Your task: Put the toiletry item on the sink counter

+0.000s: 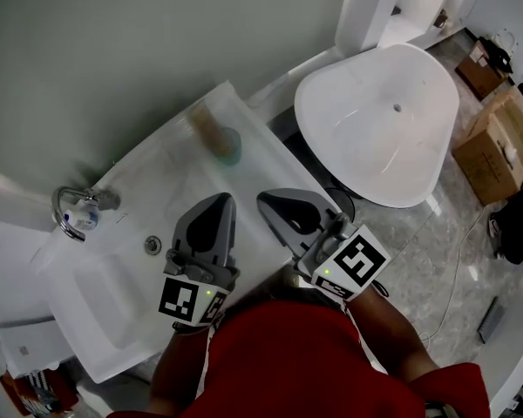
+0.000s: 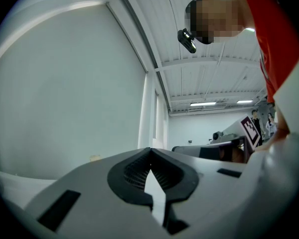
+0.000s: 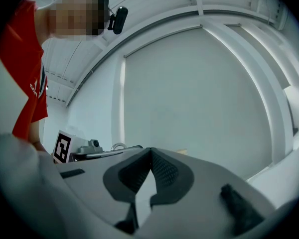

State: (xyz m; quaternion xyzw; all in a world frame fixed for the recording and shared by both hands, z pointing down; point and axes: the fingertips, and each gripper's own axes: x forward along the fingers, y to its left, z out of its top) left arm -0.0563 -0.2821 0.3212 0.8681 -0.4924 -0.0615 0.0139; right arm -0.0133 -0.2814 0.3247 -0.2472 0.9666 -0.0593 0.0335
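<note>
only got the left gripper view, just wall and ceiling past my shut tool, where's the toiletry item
Observer: In the head view the toiletry item sits on the sink counter near the wall, just ahead of the left tool.
Operator: right tool got anything in it
Observer: No. The right gripper view shows the right tool shut with nothing between its jaws.
Operator: whats off to the right of the counter
Observer: A white bathtub stands there, with cardboard boxes on the floor beyond it.
</note>
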